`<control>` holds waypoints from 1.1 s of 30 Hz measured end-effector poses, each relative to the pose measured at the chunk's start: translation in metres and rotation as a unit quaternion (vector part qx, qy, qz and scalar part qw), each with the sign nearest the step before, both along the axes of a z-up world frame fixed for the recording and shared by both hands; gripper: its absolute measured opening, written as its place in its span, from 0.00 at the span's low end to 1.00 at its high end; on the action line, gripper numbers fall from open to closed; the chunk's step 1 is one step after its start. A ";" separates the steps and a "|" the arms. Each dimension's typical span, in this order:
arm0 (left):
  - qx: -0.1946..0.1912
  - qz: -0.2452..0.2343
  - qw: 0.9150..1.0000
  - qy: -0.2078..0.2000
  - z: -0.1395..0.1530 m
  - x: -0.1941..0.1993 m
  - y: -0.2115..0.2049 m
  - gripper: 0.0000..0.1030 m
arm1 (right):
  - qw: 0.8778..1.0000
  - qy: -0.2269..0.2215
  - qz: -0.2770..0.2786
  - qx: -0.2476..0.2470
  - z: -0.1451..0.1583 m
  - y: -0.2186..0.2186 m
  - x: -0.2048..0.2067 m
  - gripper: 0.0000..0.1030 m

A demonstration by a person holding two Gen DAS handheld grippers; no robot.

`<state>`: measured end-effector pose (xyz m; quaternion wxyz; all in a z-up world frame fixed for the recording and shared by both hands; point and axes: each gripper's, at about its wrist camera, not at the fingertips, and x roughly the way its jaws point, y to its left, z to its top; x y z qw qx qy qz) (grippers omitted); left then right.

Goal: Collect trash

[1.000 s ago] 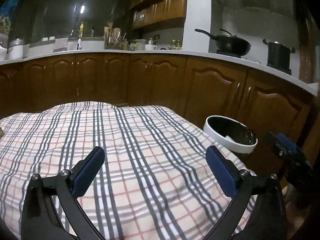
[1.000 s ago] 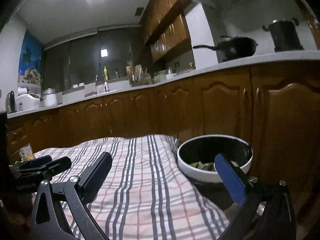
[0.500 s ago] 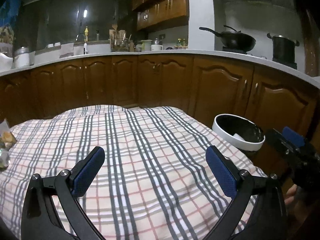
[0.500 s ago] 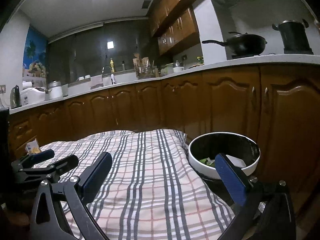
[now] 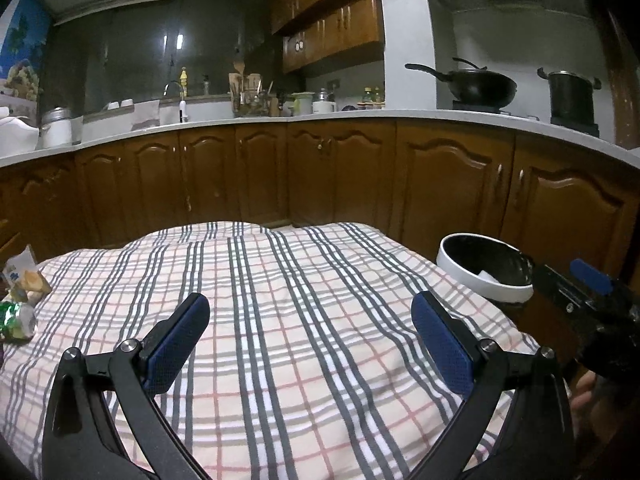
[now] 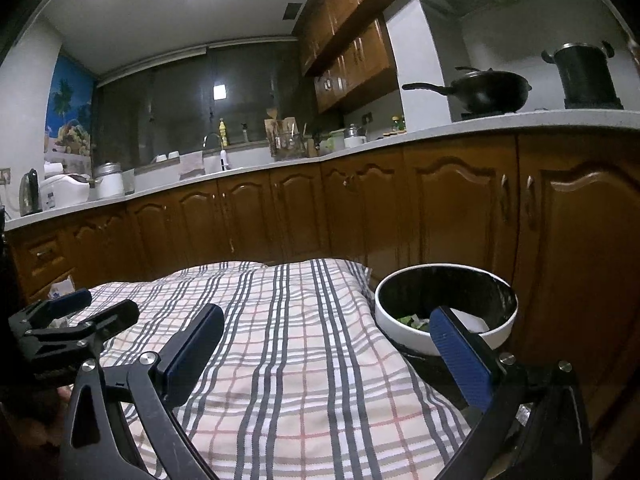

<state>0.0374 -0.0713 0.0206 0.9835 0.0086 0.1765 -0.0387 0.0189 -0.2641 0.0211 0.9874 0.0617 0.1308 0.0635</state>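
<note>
Far left, left wrist view: I see trash on the checked cloth's left edge. A crumpled green-and-silver wrapper [image 5: 18,320] lies nearest me, and just behind it sits a small heap of torn packets [image 5: 25,278], touching or nearly touching; I cannot tell which.

Centre: the checked cloth [image 5: 288,300] covers a raised surface. What lies under it is hidden. My left hand-held gripper [image 5: 310,326] hovers over the cloth with its fingers spread wide and nothing between the blue pads [image 5: 176,344]. In the right wrist view it shows at the left edge [image 6: 94,308], also spread.

Right: my right hand-held gripper [image 6: 326,350] is likewise spread wide and empty, over the cloth's right half. Its right pad [image 6: 460,356] overlaps the near rim of the bin in the picture. The white-rimmed bin [image 6: 404,328] stands just beside the cloth's right edge, in front of the brown cabinet doors [image 6: 460,208]. Inside it I see green scraps [image 6: 410,320] and a white piece of paper [image 6: 474,322].

Background: the counter [image 5: 360,118] carries a black wok [image 5: 478,88] and a dark pot [image 5: 572,94] at the right.
</note>
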 end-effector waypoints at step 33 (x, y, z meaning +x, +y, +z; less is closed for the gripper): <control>0.006 0.014 1.000 0.007 -0.005 -0.005 0.007 1.00 | 1.000 0.009 0.011 -0.002 -0.005 0.001 0.000 1.00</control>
